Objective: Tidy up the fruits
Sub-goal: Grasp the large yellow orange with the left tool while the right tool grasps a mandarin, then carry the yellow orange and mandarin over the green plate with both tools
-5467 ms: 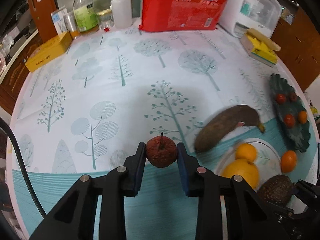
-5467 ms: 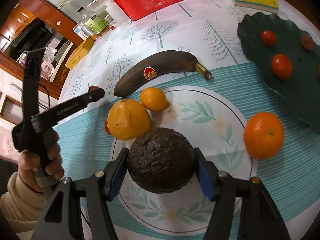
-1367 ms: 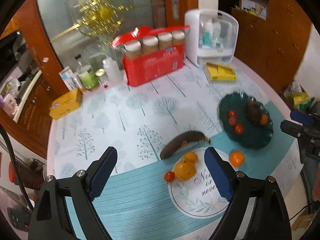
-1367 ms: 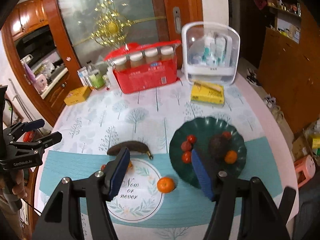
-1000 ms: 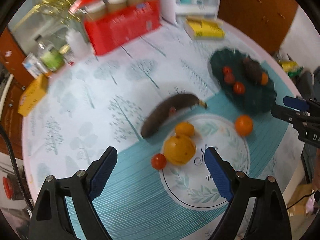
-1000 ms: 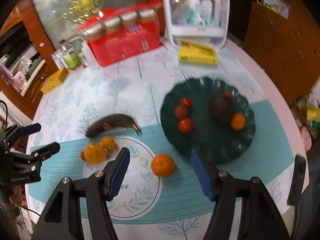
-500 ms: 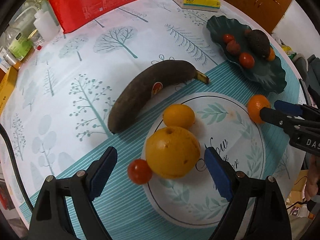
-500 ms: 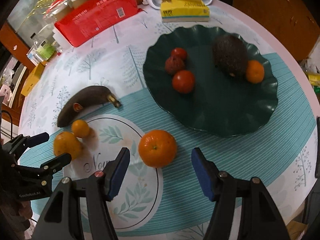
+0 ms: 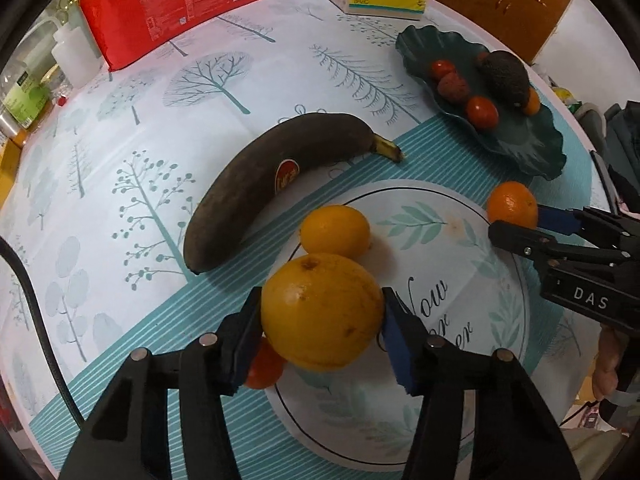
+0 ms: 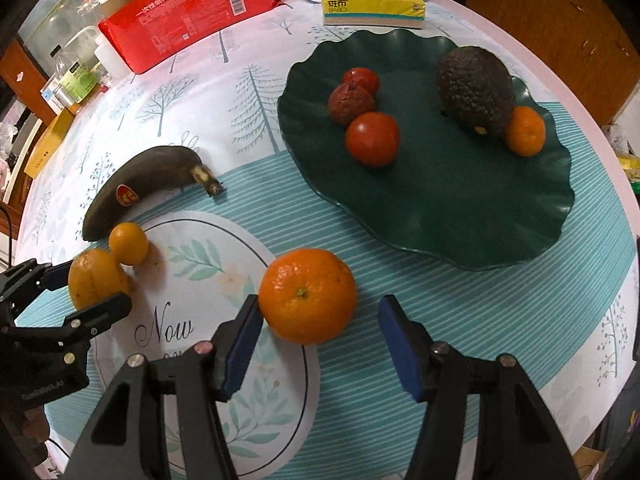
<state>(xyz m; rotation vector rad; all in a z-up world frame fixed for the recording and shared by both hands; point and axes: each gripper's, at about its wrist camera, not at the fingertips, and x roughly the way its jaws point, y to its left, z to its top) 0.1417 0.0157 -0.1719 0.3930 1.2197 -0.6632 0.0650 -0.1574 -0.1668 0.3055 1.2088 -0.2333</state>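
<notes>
My left gripper [image 9: 322, 320] is shut on the large yellow-orange orange [image 9: 322, 312], both pads against its sides, at the left edge of the round printed mat [image 9: 432, 248]. A small red tomato [image 9: 264, 368] sits under my left pad. A small orange [image 9: 335, 230] and a dark banana [image 9: 264, 184] lie just beyond. My right gripper [image 10: 320, 340] is open around a tangerine [image 10: 307, 295], which touches the left pad and is clear of the right. The dark green plate [image 10: 460, 208] holds an avocado [image 10: 475, 90], tomatoes, a lychee and a small orange.
A red package [image 10: 188, 12], a yellow tissue box [image 10: 372, 6], bottles [image 10: 76, 76] and a white container stand along the far side of the table. The table edge [image 10: 592, 120] curves round close behind the green plate.
Both grippers have come down from high above the table. My left jaws have closed onto the large orange; my right gripper has moved in around the tangerine.
</notes>
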